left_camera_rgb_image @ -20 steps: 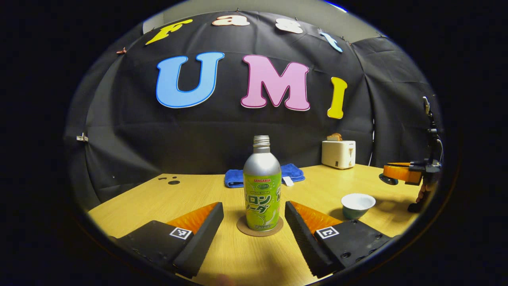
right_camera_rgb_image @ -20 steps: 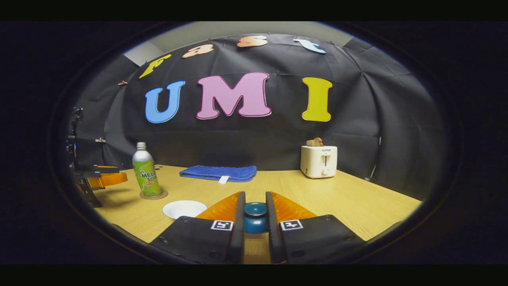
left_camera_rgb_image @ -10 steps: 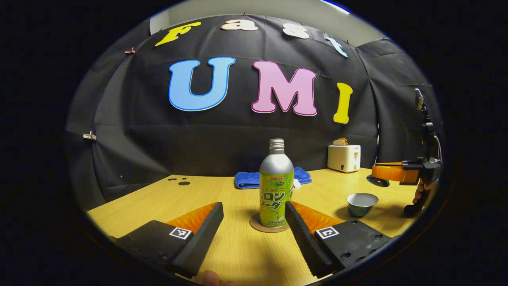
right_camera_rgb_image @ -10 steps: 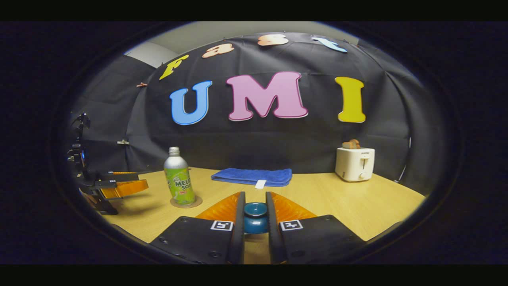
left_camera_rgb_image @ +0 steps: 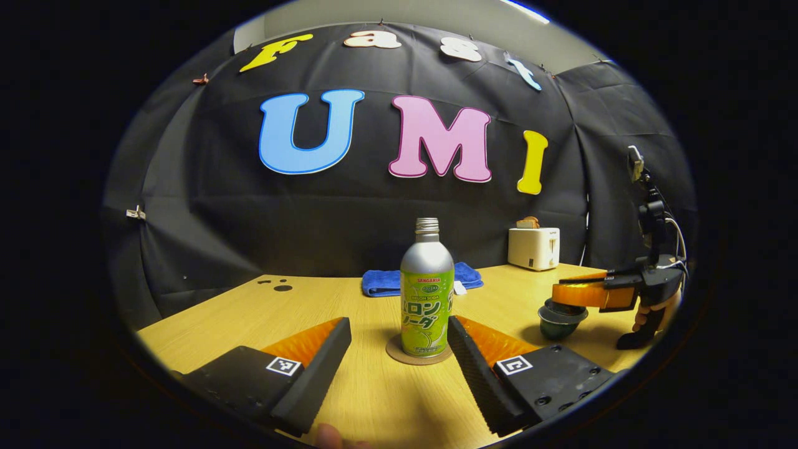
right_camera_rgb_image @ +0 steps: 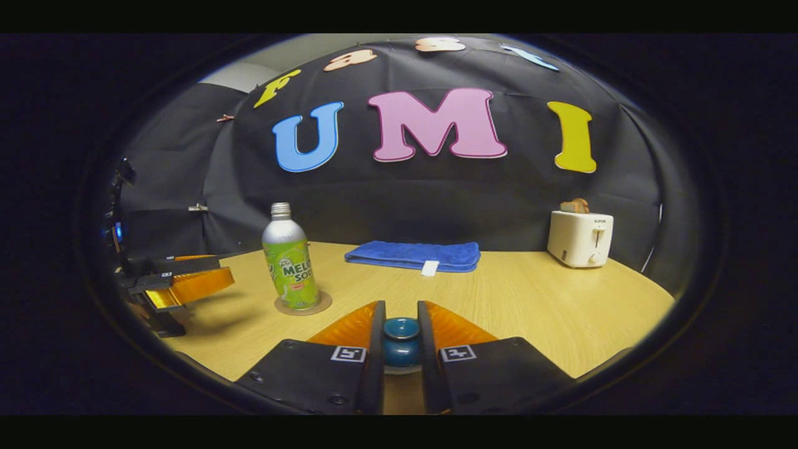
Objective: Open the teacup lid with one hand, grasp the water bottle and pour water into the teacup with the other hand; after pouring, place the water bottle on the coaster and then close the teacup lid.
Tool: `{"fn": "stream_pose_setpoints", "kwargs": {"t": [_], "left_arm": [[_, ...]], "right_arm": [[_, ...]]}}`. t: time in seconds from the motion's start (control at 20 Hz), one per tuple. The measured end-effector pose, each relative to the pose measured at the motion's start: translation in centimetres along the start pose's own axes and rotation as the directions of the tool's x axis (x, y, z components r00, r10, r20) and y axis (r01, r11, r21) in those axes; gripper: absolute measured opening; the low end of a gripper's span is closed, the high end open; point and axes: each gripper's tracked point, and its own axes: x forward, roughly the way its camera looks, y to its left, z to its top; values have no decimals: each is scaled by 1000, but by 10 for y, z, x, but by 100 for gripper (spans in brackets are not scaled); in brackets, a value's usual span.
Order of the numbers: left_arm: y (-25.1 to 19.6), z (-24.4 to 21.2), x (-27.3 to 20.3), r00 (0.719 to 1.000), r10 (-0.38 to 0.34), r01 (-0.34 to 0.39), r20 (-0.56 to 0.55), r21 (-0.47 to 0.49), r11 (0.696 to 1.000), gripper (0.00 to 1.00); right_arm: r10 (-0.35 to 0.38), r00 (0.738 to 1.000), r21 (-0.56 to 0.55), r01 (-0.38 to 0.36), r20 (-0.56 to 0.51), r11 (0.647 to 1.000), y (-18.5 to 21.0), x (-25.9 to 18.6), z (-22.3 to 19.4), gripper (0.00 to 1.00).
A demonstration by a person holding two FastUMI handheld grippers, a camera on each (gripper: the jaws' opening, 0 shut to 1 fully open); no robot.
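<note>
Left gripper view shows the right gripper (left_camera_rgb_image: 564, 293), clenched on the dark teal ceramic lid (right_camera_rgb_image: 401, 342), now lowered onto the teacup (left_camera_rgb_image: 559, 321), while the released left gripper (left_camera_rgb_image: 399, 355) flanks the green-labelled silver water bottle (left_camera_rgb_image: 426, 293) on its round coaster (left_camera_rgb_image: 399, 357), so closing looks nearly done.

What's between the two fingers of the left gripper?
In the left gripper view, the bottle stands on its coaster on the table, between the open left gripper's fingers, nearer the right-hand one.
</note>
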Motion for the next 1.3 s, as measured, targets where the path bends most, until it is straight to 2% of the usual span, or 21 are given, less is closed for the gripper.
{"fn": "stream_pose_setpoints", "kwargs": {"t": [0.05,0.1,0.25,0.3,0.35,0.45,0.5,0.55,0.6,0.7,0.8,0.9,0.95,1.0,1.3], "left_arm": [[0,-1,0,1000,-2,2,-1,1,1000,98],[-1,0,0,1000,-3,3,0,1,1000,98],[-1,-1,0,1000,-3,3,-1,1,1000,98],[-1,0,1,1000,-3,3,-1,1,1000,98],[-1,-1,1,1000,-3,3,0,1,1000,98],[-1,-1,1,1000,-3,3,-1,1,1000,98],[0,-1,1,1000,-3,3,-1,1,1000,98],[-1,-1,0,1000,-3,3,-1,1,1000,98],[-1,-1,1,1000,-3,3,-1,1,1000,98],[1,-2,0,1000,4,-4,-2,0,1000,98],[1,-2,-1,1000,14,-14,-2,0,1000,98],[1,-1,-3,1000,26,-26,-3,-1,1000,98],[-1,-2,-4,1000,31,-31,-3,0,1000,98],[-2,-1,-6,999,37,-37,-2,0,999,98],[-15,-2,-13,997,80,-80,-3,-1,997,98]], "right_arm": [[-3,1000,-5,3,-1,1000,0,0,1,28],[-5,1000,-14,5,-5,1000,0,1,1,24],[-11,998,-31,9,-61,999,3,5,-9,29],[-11,997,-37,8,-81,999,4,5,-12,25],[-13,996,-43,10,-83,999,4,5,-11,26],[-20,996,-53,16,-84,998,3,6,-11,37],[-22,996,-56,17,-85,998,3,5,-11,32],[-23,996,-57,18,-88,998,2,4,-12,37],[-24,996,-55,20,-89,998,2,4,-12,29],[-29,996,-50,24,-86,998,-1,0,-12,38],[-38,998,-51,35,-56,998,-3,-5,-6,51],[-40,999,-57,39,-10,998,-3,-13,2,80],[-42,999,-62,43,17,997,-3,-17,6,91],[-52,998,-69,55,47,996,-5,-23,12,98],[-86,980,-8,89,178,996,-14,-61,33,97]]}}
